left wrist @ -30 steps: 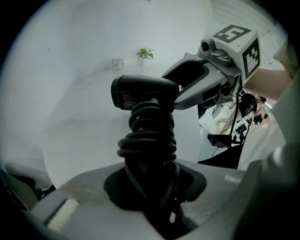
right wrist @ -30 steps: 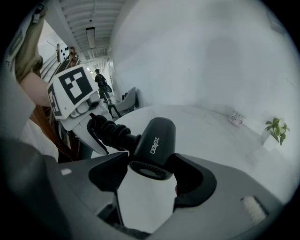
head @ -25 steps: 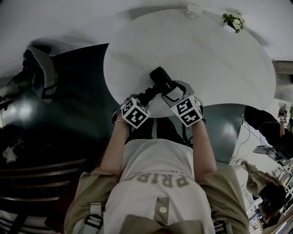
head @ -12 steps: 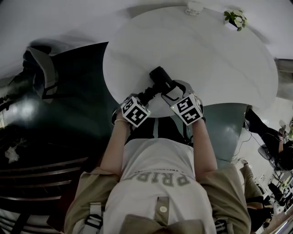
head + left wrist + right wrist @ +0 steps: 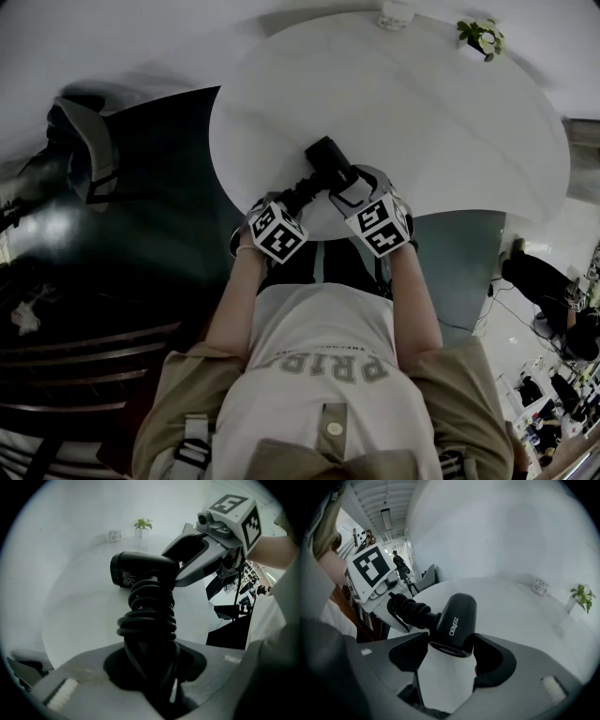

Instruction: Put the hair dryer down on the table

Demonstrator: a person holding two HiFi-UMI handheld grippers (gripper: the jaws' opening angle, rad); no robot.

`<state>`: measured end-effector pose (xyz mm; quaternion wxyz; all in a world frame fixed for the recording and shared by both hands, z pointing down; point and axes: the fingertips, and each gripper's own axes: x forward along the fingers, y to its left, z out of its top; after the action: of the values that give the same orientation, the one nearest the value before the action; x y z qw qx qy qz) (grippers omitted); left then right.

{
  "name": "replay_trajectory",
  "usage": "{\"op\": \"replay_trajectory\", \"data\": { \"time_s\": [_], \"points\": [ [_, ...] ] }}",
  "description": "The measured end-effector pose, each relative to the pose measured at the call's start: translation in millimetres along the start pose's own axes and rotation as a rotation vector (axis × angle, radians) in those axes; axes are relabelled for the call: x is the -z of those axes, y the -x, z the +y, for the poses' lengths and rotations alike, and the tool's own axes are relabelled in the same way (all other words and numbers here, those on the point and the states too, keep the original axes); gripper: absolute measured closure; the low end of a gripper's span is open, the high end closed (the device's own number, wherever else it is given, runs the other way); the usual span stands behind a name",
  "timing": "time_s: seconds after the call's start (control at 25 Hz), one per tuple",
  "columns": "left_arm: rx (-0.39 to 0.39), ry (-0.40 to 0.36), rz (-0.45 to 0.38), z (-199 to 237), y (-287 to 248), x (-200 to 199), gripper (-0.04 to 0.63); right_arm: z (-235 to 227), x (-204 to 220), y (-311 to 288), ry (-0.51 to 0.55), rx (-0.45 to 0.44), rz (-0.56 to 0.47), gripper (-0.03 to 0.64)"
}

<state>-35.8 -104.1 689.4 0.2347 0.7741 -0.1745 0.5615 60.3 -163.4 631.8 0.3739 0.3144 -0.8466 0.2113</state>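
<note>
A black hair dryer (image 5: pixel 328 161) hangs just over the near edge of the round white table (image 5: pixel 422 122). My left gripper (image 5: pixel 302 195) is shut on its handle, which has the black cord wound round it (image 5: pixel 147 616). My right gripper (image 5: pixel 345 187) is shut on the rear end of the barrel (image 5: pixel 457 620), with a jaw on each side. In the left gripper view the barrel (image 5: pixel 138 569) points away to the left, and the right gripper (image 5: pixel 197 562) comes in from the right. I cannot tell whether the dryer touches the tabletop.
A small potted plant (image 5: pixel 480 39) and a small white object (image 5: pixel 394 19) stand at the table's far edge. A bag (image 5: pixel 89 150) lies on the dark floor to the left. People stand at the far right (image 5: pixel 548 281).
Both grippers and the hair dryer stay where they were. A person in the background at the right has moved.
</note>
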Motion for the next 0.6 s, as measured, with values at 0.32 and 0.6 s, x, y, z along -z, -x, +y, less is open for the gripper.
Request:
{"op": "replay_trajectory", "data": {
  "time_s": [0.32, 0.6],
  "points": [
    [-0.007, -0.008, -0.009, -0.6, -0.7, -1.7, 0.453, -1.5, 0.0, 0.8, 0.004, 0.003, -0.006, 0.308],
    [0.057, -0.009, -0.007, -6.4, -1.9, -1.9, 0.41, -2.8, 0.8, -1.0, -0.005, -0.003, -0.012, 0.308]
  ]
}}
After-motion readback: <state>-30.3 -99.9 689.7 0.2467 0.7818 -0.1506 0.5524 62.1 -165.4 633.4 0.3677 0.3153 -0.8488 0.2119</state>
